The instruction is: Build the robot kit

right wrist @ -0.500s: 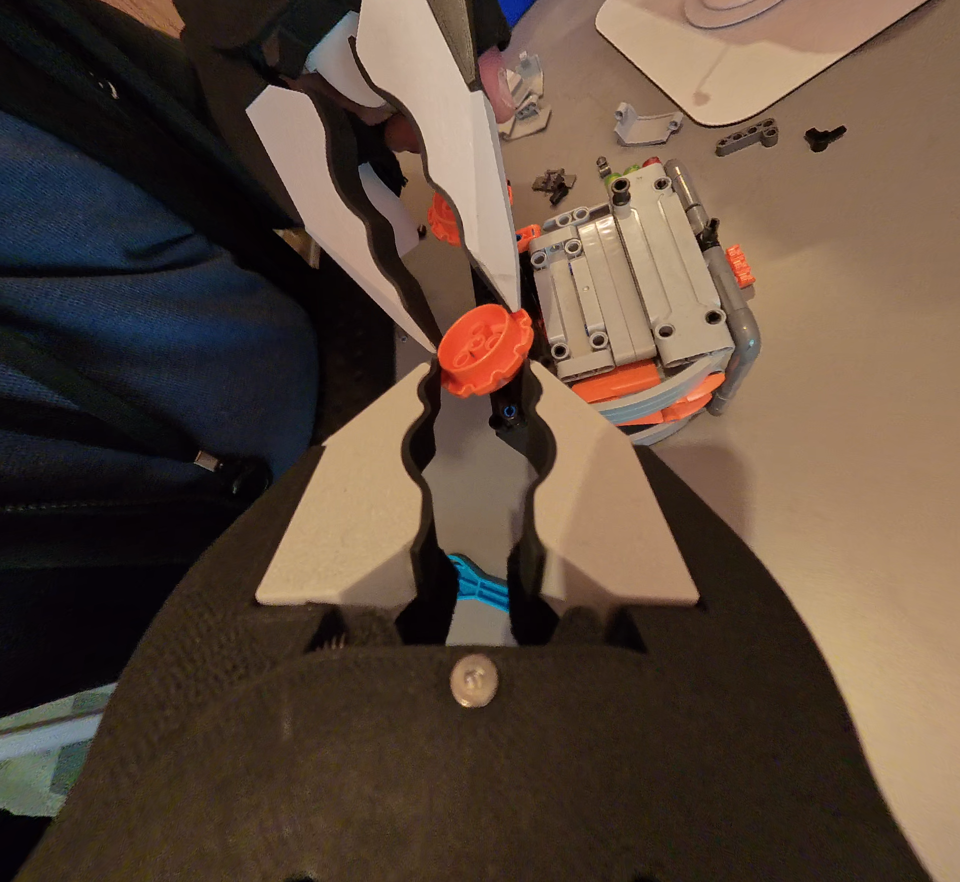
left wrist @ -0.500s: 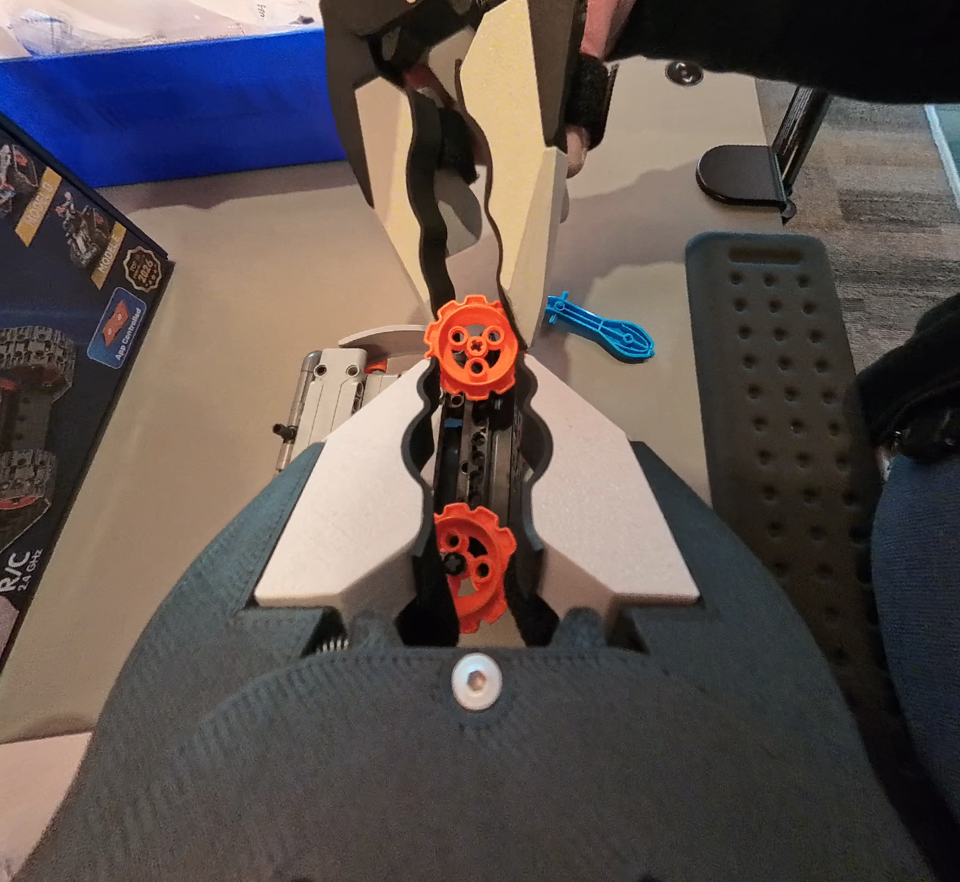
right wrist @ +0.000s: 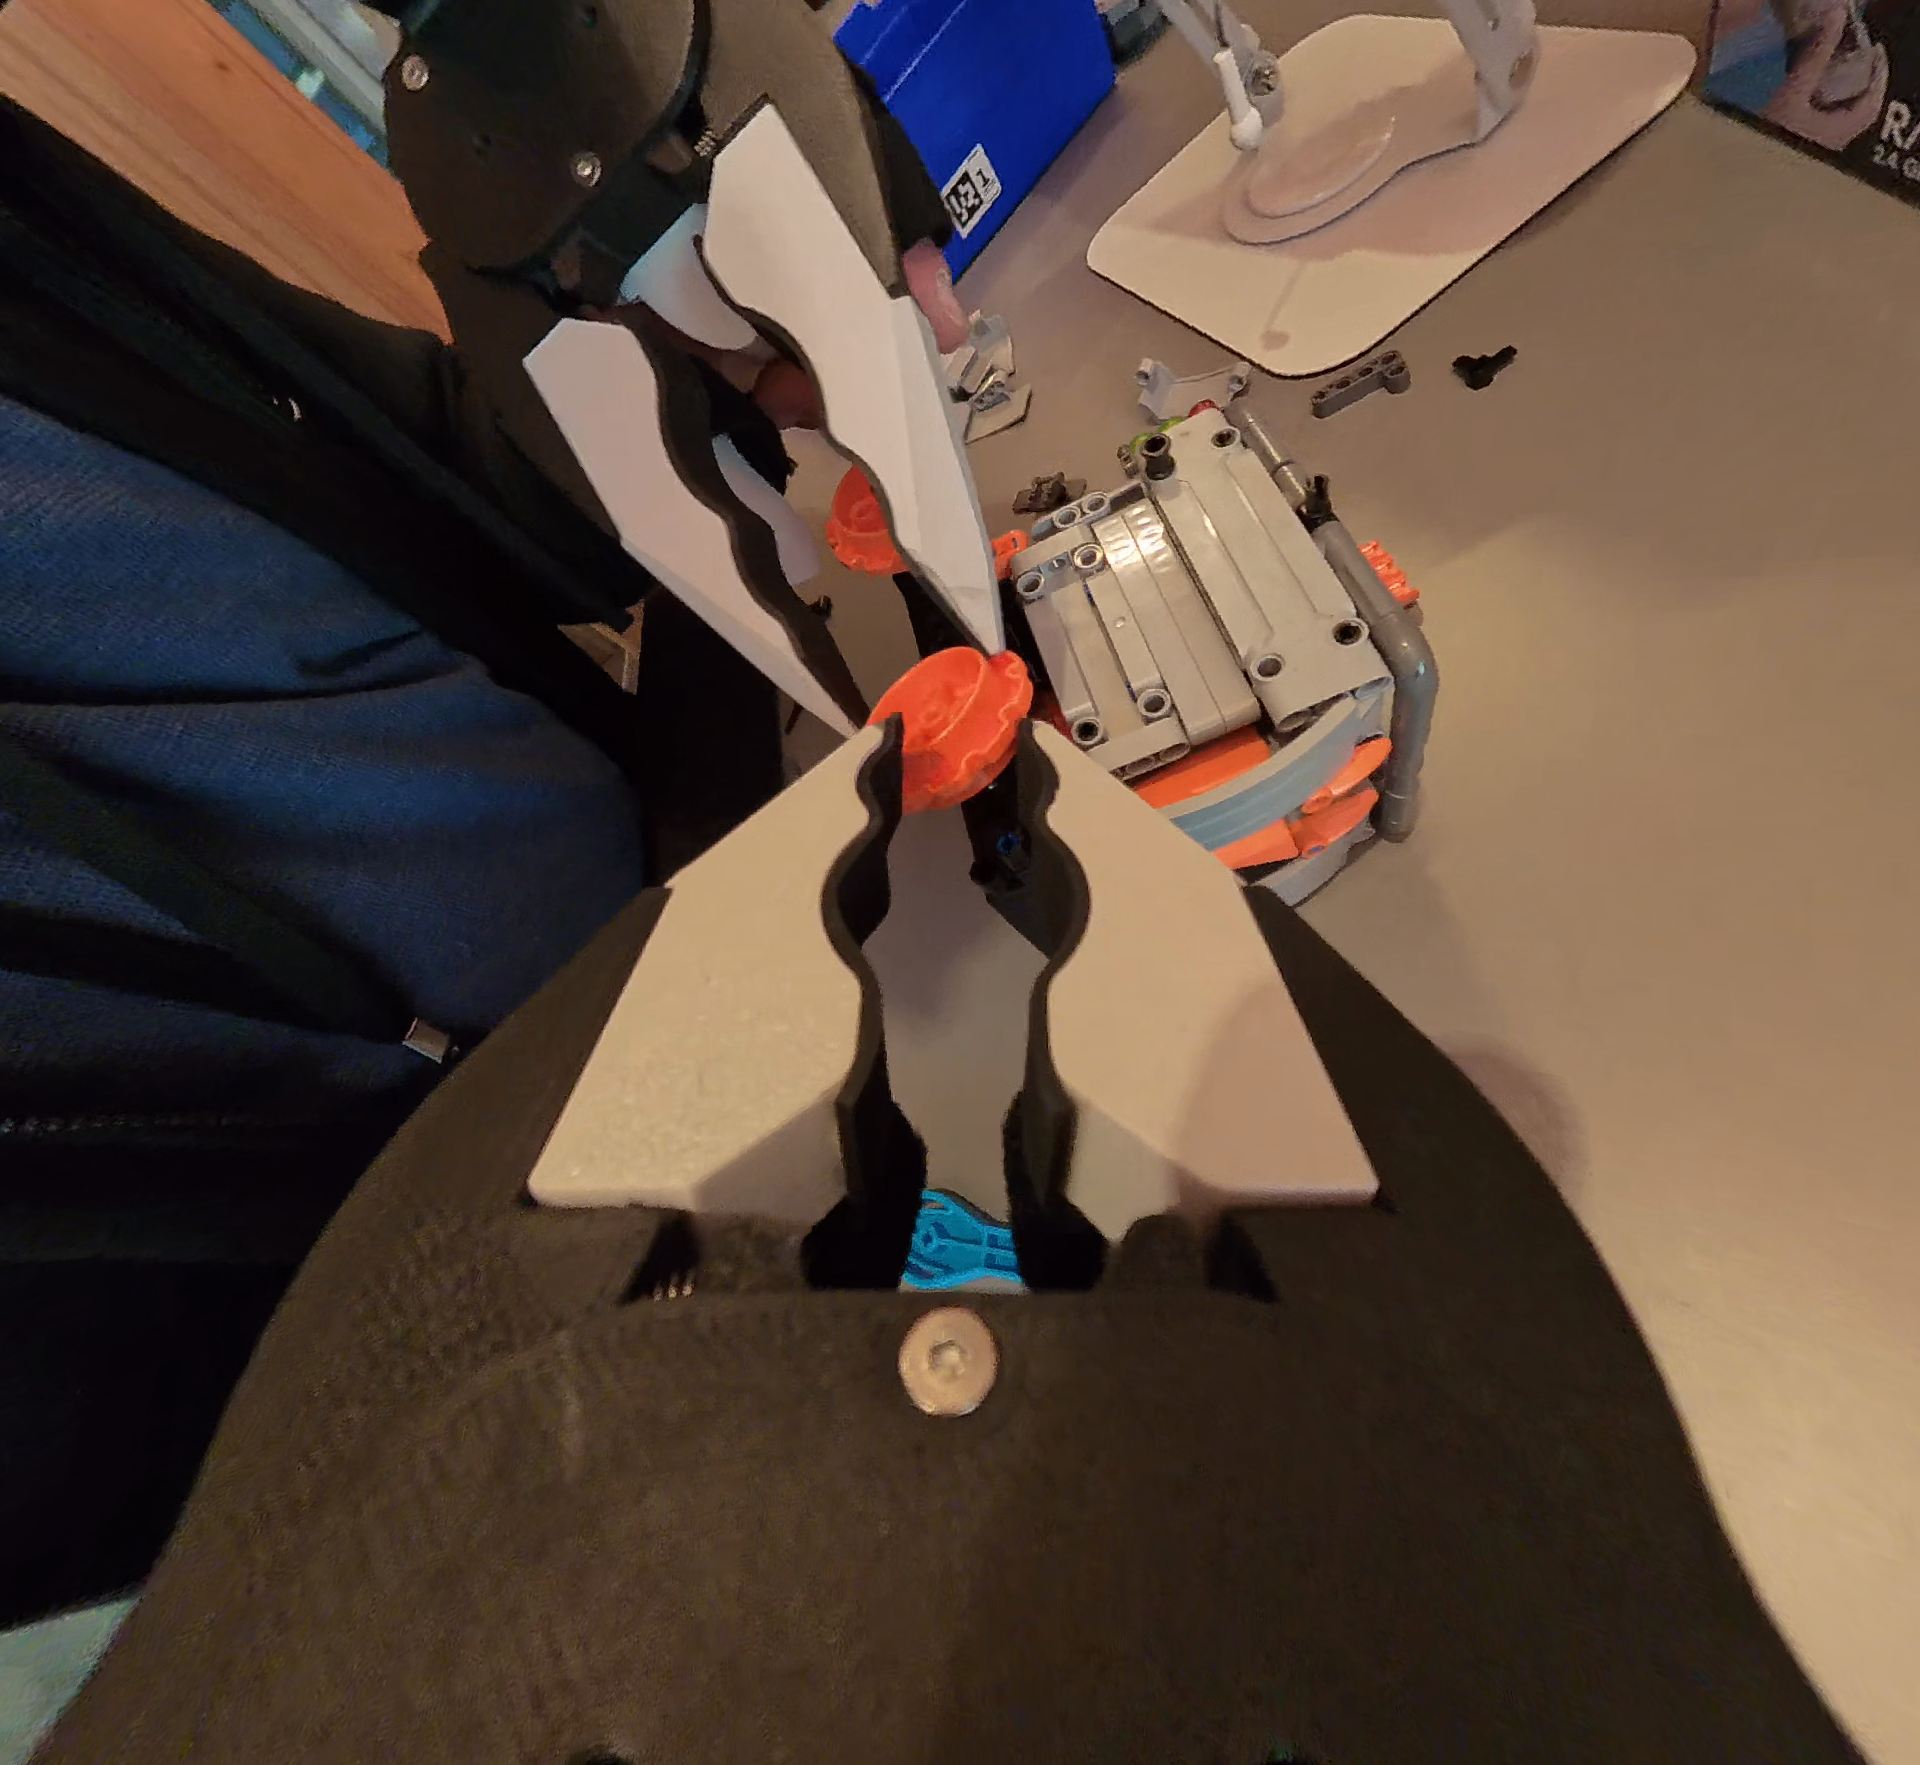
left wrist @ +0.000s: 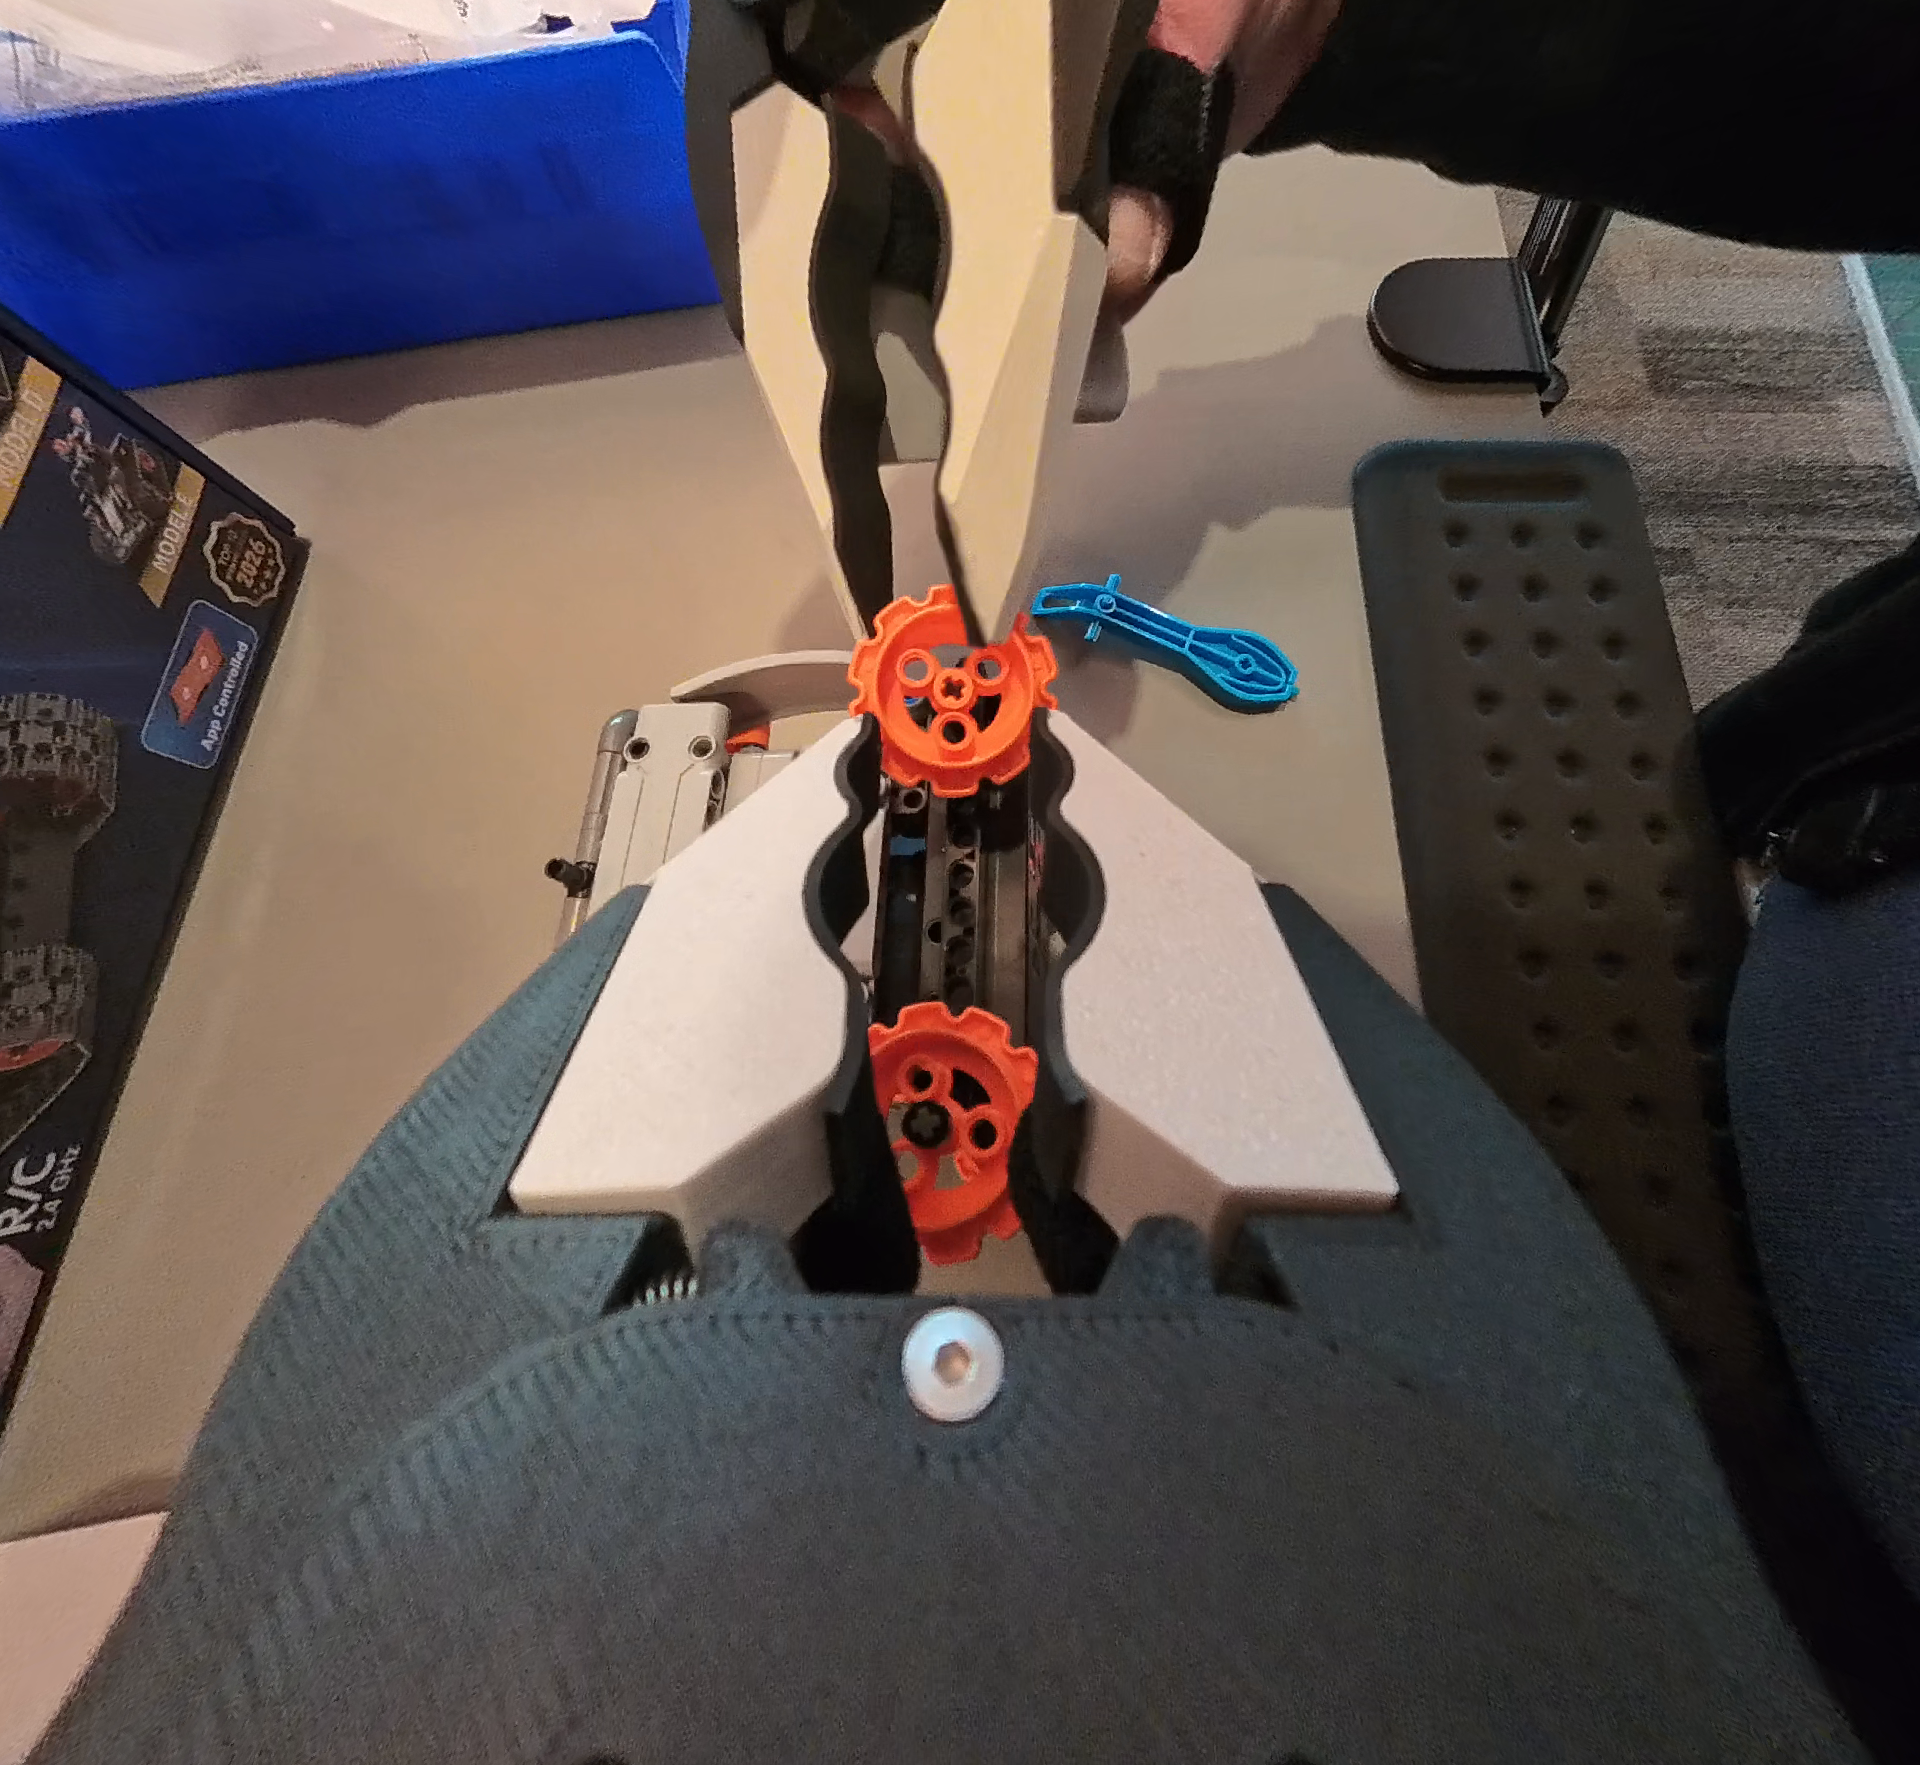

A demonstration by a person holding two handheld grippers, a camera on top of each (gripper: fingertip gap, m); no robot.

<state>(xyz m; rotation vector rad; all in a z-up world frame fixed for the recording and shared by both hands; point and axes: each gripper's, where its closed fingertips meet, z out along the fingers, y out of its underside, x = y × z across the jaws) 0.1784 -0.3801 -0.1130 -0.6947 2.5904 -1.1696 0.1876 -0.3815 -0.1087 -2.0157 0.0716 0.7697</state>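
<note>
Two claws meet at one orange toothed plastic wheel (left wrist: 951, 692) | L claw (left wrist: 951, 733) clamped on black holed beam frame (left wrist: 951, 884) | R claw (right wrist: 961, 728) tips narrower than 0.5 s ago, nipping wheel rim

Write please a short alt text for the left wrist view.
The left gripper is closed on a black beam carrying two orange gears; the right gripper pinches the far gear from above. A blue tool, a grey model and a blue bin are on the table.

Orange toothed wheel (left wrist: 951, 689) upright on black beam frame (left wrist: 951, 884).
</note>
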